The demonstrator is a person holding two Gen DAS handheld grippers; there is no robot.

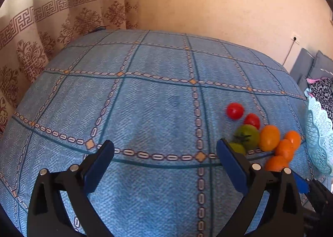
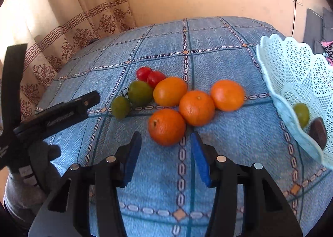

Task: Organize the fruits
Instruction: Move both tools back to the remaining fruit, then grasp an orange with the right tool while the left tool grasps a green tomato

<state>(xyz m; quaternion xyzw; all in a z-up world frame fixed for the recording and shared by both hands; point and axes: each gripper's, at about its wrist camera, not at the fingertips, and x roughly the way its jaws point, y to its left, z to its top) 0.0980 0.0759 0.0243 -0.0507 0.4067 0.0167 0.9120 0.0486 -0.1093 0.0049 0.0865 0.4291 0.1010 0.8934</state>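
A cluster of fruit lies on the blue patterned tablecloth (image 2: 229,149): several oranges, the nearest one (image 2: 167,126) just ahead of my right gripper (image 2: 166,139), two green tomatoes (image 2: 139,92) and two red tomatoes (image 2: 155,78). A pale blue lattice basket (image 2: 291,66) stands at the right, tilted, with a green fruit (image 2: 301,113) and a dark brown item (image 2: 318,133) inside. My right gripper is open and empty. My left gripper (image 1: 165,146) is open and empty, left of the fruit cluster (image 1: 247,136); the basket rim (image 1: 318,133) shows at the right edge.
A patterned curtain (image 1: 52,29) hangs behind the table at left. A plain wall with a socket and cable (image 1: 294,39) is at the back. Grey cushions (image 1: 308,66) sit beyond the table's right side. The left tool's body (image 2: 52,118) shows in the right wrist view.
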